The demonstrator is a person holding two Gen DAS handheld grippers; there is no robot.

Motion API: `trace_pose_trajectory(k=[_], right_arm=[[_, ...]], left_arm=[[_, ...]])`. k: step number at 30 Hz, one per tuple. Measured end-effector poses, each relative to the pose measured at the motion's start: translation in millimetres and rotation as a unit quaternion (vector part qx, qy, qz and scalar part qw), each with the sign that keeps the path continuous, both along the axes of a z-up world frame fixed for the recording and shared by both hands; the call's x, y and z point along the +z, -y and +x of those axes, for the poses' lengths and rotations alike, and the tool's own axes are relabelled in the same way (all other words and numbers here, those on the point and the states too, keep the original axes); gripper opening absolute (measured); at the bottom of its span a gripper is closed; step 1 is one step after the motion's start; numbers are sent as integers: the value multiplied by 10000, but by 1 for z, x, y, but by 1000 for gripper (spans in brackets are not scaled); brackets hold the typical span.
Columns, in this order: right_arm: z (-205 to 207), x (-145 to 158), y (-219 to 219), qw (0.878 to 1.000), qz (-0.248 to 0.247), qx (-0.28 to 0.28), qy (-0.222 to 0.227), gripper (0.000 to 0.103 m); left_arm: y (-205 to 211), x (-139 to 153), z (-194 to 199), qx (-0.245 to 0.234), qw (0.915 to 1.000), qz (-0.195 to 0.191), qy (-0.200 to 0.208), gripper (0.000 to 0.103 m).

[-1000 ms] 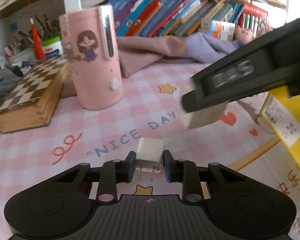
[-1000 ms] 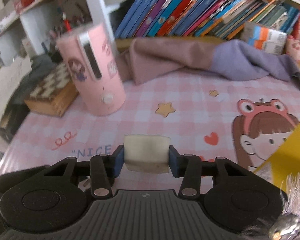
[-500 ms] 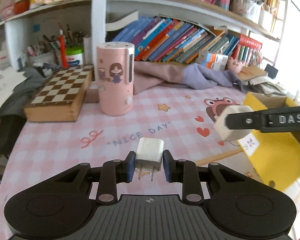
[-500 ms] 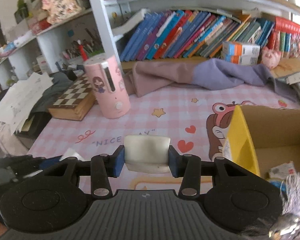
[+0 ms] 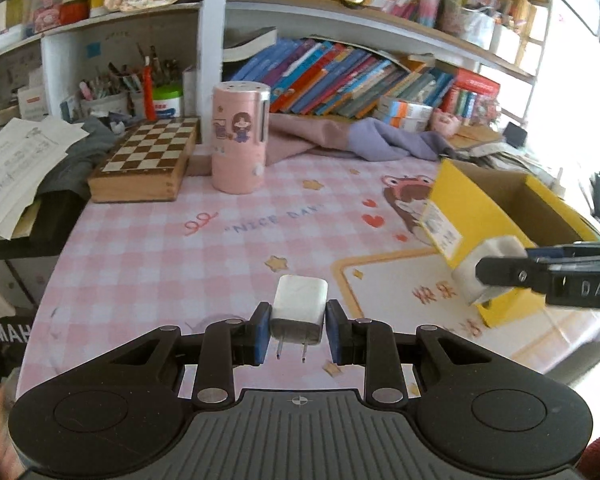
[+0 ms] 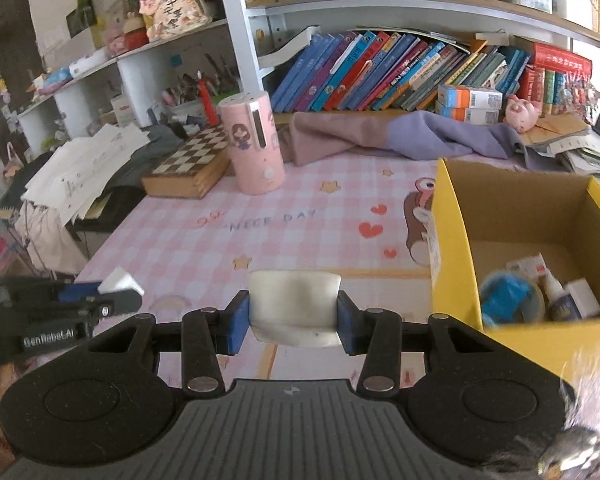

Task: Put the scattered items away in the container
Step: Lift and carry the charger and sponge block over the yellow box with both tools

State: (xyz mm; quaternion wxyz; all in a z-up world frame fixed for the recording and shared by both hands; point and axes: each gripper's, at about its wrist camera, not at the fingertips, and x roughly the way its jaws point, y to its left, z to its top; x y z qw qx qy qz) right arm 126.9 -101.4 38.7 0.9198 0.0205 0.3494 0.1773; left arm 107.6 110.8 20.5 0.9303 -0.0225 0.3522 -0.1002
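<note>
At the bottom centre of the left wrist view, the left gripper point(image 5: 299, 330) is clamped on a white plug adapter point(image 5: 300, 308), prongs pointing back toward the camera. In the right wrist view the right gripper point(image 6: 293, 316) is clamped on a pale cream block point(image 6: 294, 302) — soap or an eraser, I cannot tell which.

The coming move turns on the yellow box point(image 6: 446, 236): it fills the right side of the right wrist view, its open top just beside the block, so the right gripper is judged the nearer. From the left wrist view the same yellow box sits at middle right, farther off, with the other gripper and its block in front of the near corner.

The pink checked bench point(image 5: 172, 248) between looks bare of loose items. Inside the box, a blue object point(image 6: 506, 298) and a small bottle point(image 6: 556, 296) are blurred, and the box's near wall and right end are cut off. Beyond stand a pink canister point(image 5: 240, 138) and a chessboard box point(image 5: 148, 160) — whether these belong to the tidying is unclear.
</note>
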Motion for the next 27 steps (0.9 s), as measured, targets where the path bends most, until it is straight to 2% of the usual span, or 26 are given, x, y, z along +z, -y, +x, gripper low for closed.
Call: trace_pose_trajectory(k=[9, 16, 27], right_arm=[[-41, -1, 28, 9991, -89, -355, -197, 41], [-66, -1, 50, 9976, -266, -590, -242, 41], [-96, -3, 103, 9923, -273, -1152, -353, 41]], left_arm=[[28, 5, -24, -576, 9983, -90, 10, 27], [48, 8, -36, -803, 9962, -302, 158, 27], [86, 16, -55, -1232, 9913, -303, 362, 27]])
